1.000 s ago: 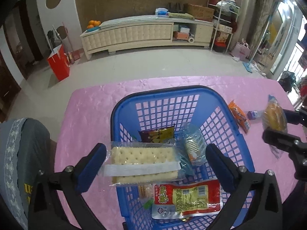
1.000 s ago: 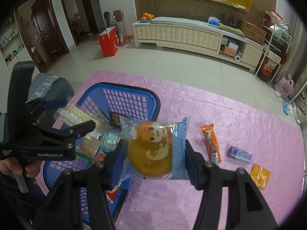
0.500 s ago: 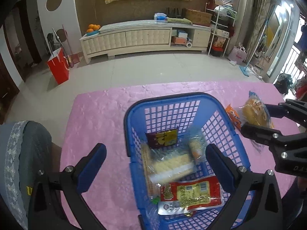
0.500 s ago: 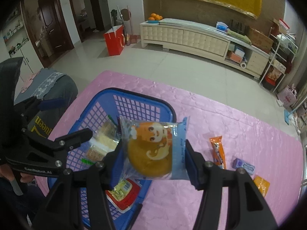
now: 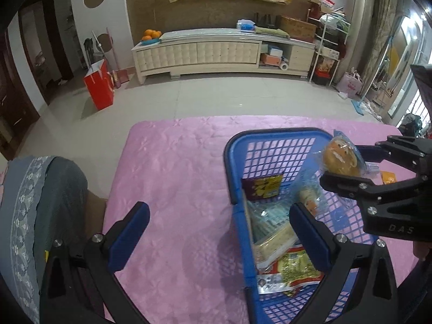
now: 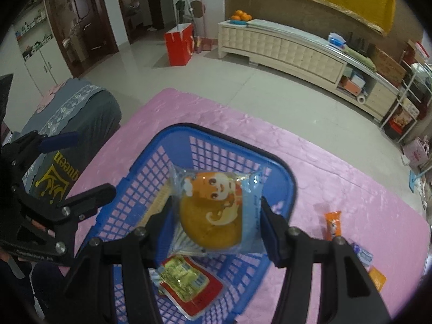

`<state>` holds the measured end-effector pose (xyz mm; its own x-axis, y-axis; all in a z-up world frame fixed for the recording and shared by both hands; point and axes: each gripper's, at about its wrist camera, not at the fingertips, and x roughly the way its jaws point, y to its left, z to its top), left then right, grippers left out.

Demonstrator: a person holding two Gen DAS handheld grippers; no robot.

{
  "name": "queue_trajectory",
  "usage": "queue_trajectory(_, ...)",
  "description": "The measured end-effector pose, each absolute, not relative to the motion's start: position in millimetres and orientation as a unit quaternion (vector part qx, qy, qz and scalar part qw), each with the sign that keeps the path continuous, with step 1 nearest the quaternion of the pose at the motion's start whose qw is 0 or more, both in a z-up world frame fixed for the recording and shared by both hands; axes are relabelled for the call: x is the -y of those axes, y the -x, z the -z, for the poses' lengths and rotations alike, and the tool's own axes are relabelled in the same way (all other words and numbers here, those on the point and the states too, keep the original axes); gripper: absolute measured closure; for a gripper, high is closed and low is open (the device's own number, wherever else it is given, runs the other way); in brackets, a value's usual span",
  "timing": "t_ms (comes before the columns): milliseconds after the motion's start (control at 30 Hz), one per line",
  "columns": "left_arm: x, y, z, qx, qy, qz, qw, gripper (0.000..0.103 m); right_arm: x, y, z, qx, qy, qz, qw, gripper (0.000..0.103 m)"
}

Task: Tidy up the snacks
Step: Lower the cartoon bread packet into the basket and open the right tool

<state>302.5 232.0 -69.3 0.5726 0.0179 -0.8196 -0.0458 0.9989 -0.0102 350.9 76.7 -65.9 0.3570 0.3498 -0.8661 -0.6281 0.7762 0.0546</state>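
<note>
Cake packet (image 6: 216, 210), round golden cake in a clear and blue wrapper with a cartoon face, pinched by its side edges between the pads of the right gripper (image 6: 216, 229). A second ago it hung over the pink cloth beside the basket; now it hangs over the basket's open top, above the far half, clear of the rim. In the left view the same packet (image 5: 341, 159) shows just inside the far right corner.

Blue basket (image 6: 290, 186) sits on the pink tablecloth (image 5: 172, 178). Inside: cracker pack (image 5: 274, 239) lying tilted against the near wall, a red and yellow sachet (image 5: 291, 270) nearest the camera, a dark square packet (image 5: 263, 187) leaning on the far wall, a small clear-wrapped snack (image 5: 310, 202) beside it. The cracker pack sat between the left pads a second ago; now it lies in the basket, so that item is done.

Left gripper (image 5: 220, 232): jaws spread wide, nothing between them, now shifted off to the basket's left with one pad over bare cloth.

Out on the cloth to the right, not yet gathered: an orange stick packet (image 6: 334, 225), a small purple-blue pack (image 6: 363, 255), an orange sachet (image 6: 377, 278) at the edge of view.

Judgement: the cake is placed for a drop; opening the jaws should land it on the pile. Three snacks would then remain. Wrapper is slippery and light, may cling to a pad.
</note>
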Motion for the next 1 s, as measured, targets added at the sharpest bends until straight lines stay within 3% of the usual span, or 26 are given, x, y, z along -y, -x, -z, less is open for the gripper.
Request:
queue_trajectory(267,-240.9,-294.8,85.4,-0.474,0.017,-0.031,0.880,0.001,-97.4,-357.9,86.1,-0.496,0.153,-0.309,0.797,0.041)
queue_trajectory(367,-242.5,-294.1,87.5,-0.475,0.023,-0.034,0.879,0.001,-95.4,-358.6,90.7,-0.501,0.144,-0.307,0.796,0.034)
queue_trajectory(433,-243.7,-291.9,88.0,-0.476,0.023,-0.035,0.879,0.001,-93.8,-359.2,90.4,-0.503,0.135,-0.310,0.795,0.020)
queue_trajectory(500,-242.8,-289.6,85.8,-0.473,0.024,-0.037,0.880,0.001,-90.1,-357.2,84.9,-0.495,0.127,-0.311,0.801,0.015)
queue_trajectory(1000,-204.5,-277.4,43.6,-0.450,0.021,-0.012,0.893,0.001,-32.1,-338.5,41.3,-0.469,0.109,-0.284,0.829,0.012)
